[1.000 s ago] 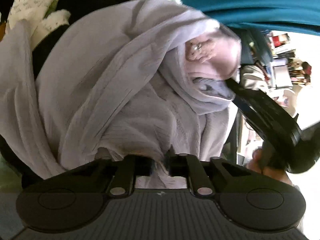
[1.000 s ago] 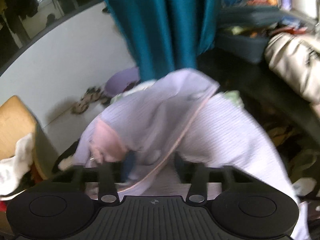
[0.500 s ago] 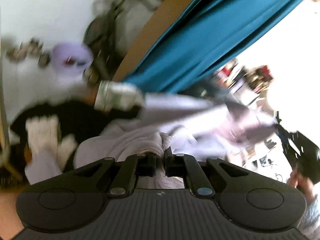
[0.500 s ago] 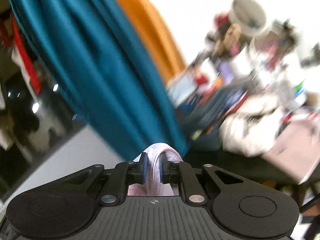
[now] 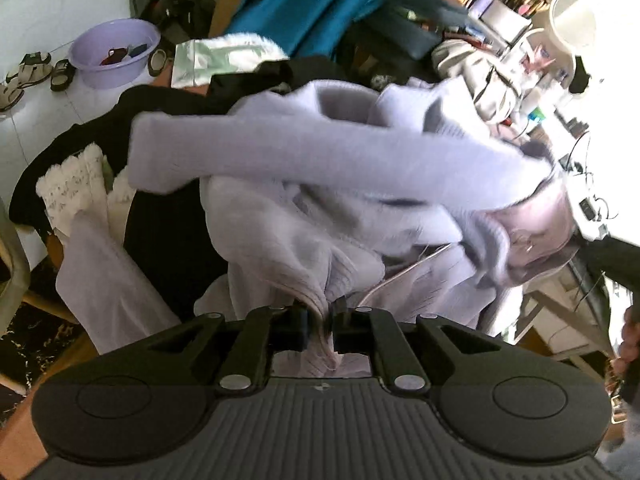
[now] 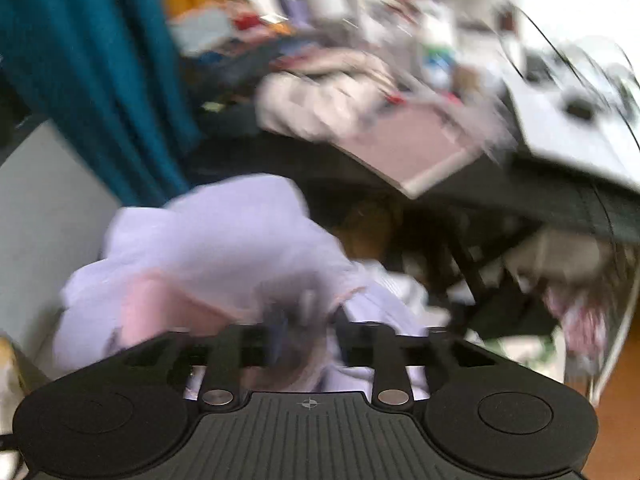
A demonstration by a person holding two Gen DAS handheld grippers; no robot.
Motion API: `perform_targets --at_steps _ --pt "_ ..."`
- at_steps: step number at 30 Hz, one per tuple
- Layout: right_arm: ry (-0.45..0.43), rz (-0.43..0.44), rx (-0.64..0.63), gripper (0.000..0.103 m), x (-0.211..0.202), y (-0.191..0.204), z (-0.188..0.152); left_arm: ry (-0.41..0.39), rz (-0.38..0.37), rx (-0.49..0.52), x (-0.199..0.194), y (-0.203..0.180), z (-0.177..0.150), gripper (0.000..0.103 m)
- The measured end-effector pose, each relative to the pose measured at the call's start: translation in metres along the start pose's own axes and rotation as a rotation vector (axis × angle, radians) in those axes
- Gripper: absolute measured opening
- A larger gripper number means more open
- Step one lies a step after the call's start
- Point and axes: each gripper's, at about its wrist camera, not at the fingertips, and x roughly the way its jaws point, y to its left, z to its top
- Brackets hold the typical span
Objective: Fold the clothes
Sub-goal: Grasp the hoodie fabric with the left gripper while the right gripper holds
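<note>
A lilac knit garment (image 5: 320,152) hangs bunched in the air, one sleeve flung across the left wrist view. My left gripper (image 5: 322,318) is shut on a ribbed fold of it near the bottom centre. At the right edge the black body of the other gripper (image 5: 600,252) meets the garment's pink-lined part, with a hand (image 5: 632,344) below it. The right wrist view is motion-blurred. There my right gripper (image 6: 310,324) has its jaws apart, with the lilac garment (image 6: 224,240) lying over and between them.
Under the garment lie a black garment (image 5: 168,232) and white lace cloth (image 5: 76,184). A lilac basin (image 5: 114,50) and sandals (image 5: 28,70) sit on the floor. A teal curtain (image 5: 312,0) hangs behind. A cluttered desk (image 5: 520,20) and beige bag (image 6: 320,96) stand right.
The right jaws were shut on a lilac fold and now stand wider apart. The garment swung, and one sleeve flew across the left view. The left gripper kept its hold.
</note>
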Motion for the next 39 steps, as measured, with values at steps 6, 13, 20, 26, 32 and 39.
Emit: perform_targets --at_steps 6,13,20,26,32,39 --pt "0.052 -0.105 -0.213 0.049 0.021 0.04 -0.01 0.006 0.09 -0.006 0.008 0.009 -0.003 0.066" --pt "-0.051 -0.066 -0.434 0.084 0.01 0.075 -0.001 -0.009 0.112 -0.077 0.017 0.033 0.001 0.071" --pt "-0.004 0.22 -0.754 0.076 0.038 0.149 -0.048 -0.03 0.119 -0.074 0.02 0.035 0.004 0.05" --pt "0.047 0.297 -1.047 0.05 0.065 0.206 -0.094 -0.045 0.141 -0.015 0.01 0.03 -0.002 0.015" --pt "-0.037 0.353 -0.823 0.003 0.077 0.197 -0.042 -0.064 0.164 0.072 0.002 0.02 -0.008 0.014" --pt "-0.092 0.086 -0.145 0.003 0.1 0.1 0.056 -0.03 0.134 0.059 0.006 0.028 -0.013 0.024"
